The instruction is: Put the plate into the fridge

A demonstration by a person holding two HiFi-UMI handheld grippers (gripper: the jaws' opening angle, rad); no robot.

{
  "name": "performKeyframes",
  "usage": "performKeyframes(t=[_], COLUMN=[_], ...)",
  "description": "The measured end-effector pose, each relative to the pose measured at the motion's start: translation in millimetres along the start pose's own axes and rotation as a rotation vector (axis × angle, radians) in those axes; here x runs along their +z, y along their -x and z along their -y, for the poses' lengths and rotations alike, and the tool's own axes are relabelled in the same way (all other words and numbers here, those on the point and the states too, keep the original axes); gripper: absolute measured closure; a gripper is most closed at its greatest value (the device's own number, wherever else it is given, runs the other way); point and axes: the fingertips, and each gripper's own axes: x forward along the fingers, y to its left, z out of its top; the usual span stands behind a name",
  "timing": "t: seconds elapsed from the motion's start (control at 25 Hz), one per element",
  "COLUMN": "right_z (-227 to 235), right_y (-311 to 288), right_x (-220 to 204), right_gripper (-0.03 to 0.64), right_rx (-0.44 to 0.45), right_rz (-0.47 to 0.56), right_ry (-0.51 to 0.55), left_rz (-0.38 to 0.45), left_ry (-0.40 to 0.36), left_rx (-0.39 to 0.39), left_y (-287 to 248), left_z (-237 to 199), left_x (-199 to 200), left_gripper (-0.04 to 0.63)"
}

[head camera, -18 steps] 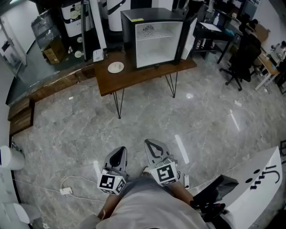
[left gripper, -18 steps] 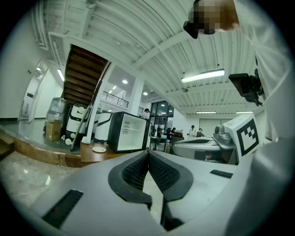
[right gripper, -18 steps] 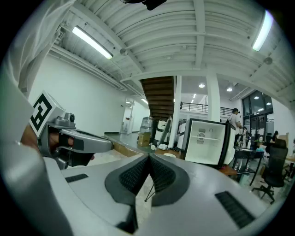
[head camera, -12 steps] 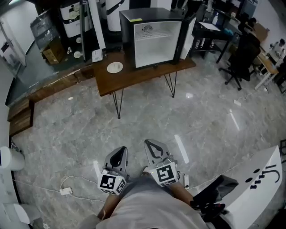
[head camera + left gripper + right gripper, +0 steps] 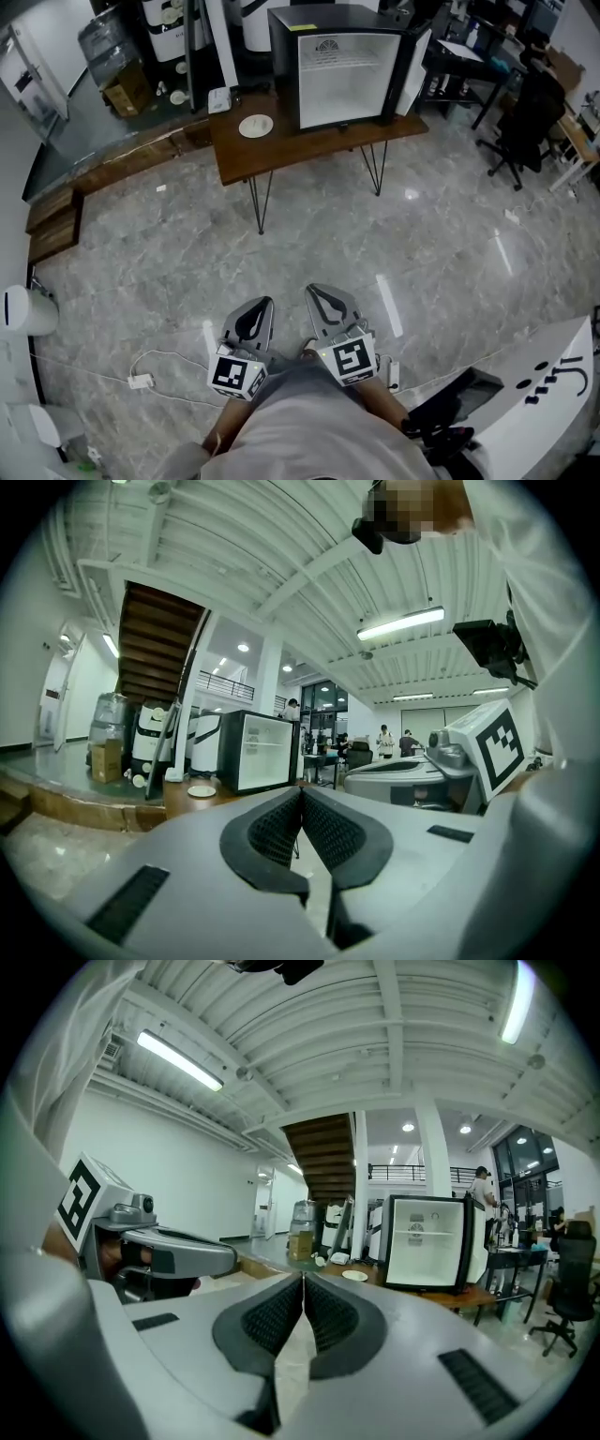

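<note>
Upper centre, the plate on the table looks light, stiff and breakable, so pinch its rim; left tool and right tool are closed, empty.

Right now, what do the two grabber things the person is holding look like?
Both the left gripper and the right gripper are pale grey plastic and narrow to a point like a beak. Their inner pads are black with a bumpy grid. Each carries a white cube printed with black square markers. The person wears a light grey top.
</note>
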Motion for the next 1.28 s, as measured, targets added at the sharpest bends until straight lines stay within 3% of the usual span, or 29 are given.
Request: performKeyframes(t=[0.12,0.28,0.52,0.68,1.0,1.28], right_z=[-3,-3,-1,7,42,75], right_y=[-2,-12,-46,-76,-162,-272], right_x=[-2,-11,-32,-39,-30,-11], right_gripper=[0.598,0.598,0.598,0.598,0.598,0.598], right_rx=[0.02,0.039,0.055,0.066,0.053,0.095], right_rz=[0.022,-0.015,-0.089,-0.126,-0.165,-0.183], right_ry=[-0.047,-0.025,-0.085,-0.076,-0.082,-0.099], left_rz=[-0.004,-0.014,-0.023,-0.023,-0.024,-0.034], left_ry=[-0.003,0.016,0.059,0.073,0.1,0.131], left_rx=[0.024,0.043,0.066,0.041,-0.005,-0.033], left_y=[0,-4,-20,-42,-109,-187], left_z=[-4,-12,-43,-65,-133,-230], left_x=[-3,-12,-21,-22,-15,0], left_gripper=[0.575,0.575,0.575,0.575,0.575,0.575])
